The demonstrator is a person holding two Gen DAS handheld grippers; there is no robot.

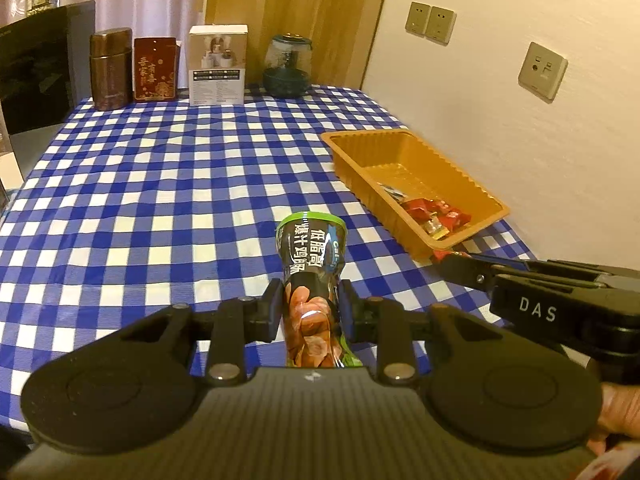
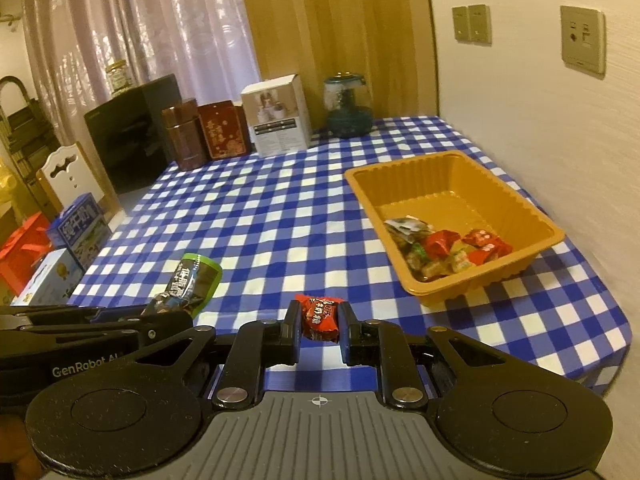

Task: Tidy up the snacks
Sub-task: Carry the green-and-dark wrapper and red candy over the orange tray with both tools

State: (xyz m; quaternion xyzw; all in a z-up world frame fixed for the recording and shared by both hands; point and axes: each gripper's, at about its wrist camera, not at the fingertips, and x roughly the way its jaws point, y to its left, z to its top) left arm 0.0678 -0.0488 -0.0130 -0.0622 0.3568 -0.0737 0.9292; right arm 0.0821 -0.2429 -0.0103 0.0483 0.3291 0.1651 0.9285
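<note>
Left wrist view: left gripper [image 1: 308, 308] clamped on a green-and-black snack pouch [image 1: 314, 272], pads pressing its sides, pouch sticking out toward 12 o'clock above the blue checked tablecloth [image 1: 160, 184]. Orange tray [image 1: 408, 144] at 2 o'clock, against the wall, holding several wrapped candies [image 1: 434, 214] at its near end. Right gripper [image 1: 460, 264] reaching in from 3 o'clock, tips just beside the tray's near corner, something red at them. Along the far edge at 11 to 12 o'clock: brown canister [image 1: 111, 68], red tin [image 1: 155, 69], white box [image 1: 218, 64], dark glass jar [image 1: 287, 65].

Right wrist view: right gripper [image 2: 320, 322] pinching a red candy packet [image 2: 320, 316] by its sides. Tray [image 2: 436, 168] at 1 o'clock, candies [image 2: 448, 250] heaped in its near half. Left gripper with the pouch [image 2: 196, 284] at 9 to 10 o'clock.
</note>
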